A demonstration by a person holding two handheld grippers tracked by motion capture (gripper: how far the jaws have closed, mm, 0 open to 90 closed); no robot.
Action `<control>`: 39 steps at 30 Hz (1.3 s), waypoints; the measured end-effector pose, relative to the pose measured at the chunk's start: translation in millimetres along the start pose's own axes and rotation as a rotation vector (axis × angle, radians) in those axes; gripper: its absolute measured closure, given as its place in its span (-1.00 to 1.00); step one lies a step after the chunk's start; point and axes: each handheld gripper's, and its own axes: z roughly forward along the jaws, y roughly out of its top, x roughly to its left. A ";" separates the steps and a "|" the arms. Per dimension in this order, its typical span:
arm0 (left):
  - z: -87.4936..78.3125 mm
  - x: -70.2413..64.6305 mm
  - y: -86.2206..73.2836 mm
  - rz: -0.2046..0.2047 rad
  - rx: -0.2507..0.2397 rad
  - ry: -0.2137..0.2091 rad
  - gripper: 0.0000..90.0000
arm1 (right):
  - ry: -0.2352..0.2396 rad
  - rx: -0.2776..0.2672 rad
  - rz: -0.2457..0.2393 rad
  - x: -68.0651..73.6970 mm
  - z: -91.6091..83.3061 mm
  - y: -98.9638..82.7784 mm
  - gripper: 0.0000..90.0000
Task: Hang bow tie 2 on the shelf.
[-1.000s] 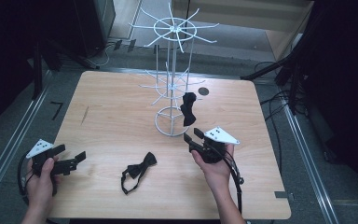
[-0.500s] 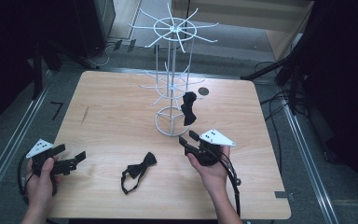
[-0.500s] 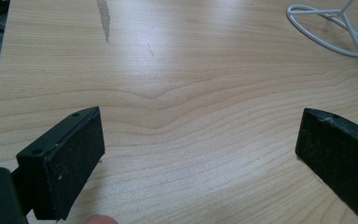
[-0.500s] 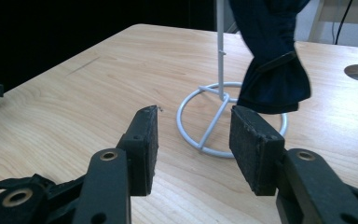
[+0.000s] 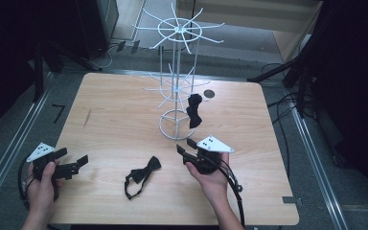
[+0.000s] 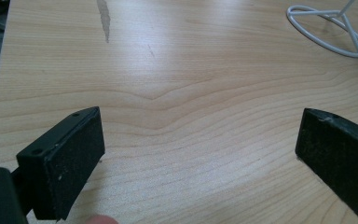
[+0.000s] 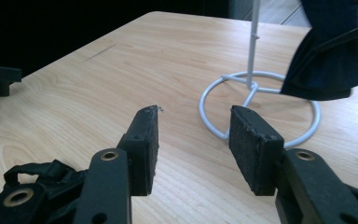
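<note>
Lying unlabelled: black bow tie (image 5: 143,171).

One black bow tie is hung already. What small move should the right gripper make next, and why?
Probably swing the right gripper toward the black bow tie lying flat on the wooden table and lower over it. Its jaws stand open with nothing between them, the other black bow tie hangs on the white wire display rack, and the one on the table lies untouched between both grippers.
</note>
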 end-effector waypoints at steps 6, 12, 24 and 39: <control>0.0 -0.2 -0.1 0.001 -0.001 0.001 -0.96 | 0.022 0.027 -0.009 8.6 8.0 -5.1 0.20; 0.1 -0.2 0.0 0.000 -0.001 0.001 -0.96 | 0.039 0.045 -0.016 15.5 15.0 -8.7 0.20; 0.3 -0.3 0.0 0.002 0.000 0.002 -0.96 | 0.077 0.075 -0.048 29.0 27.4 -15.2 0.20; 0.2 -0.5 0.0 0.003 0.000 0.002 -0.96 | 0.122 0.121 -0.075 46.2 44.6 -24.1 0.20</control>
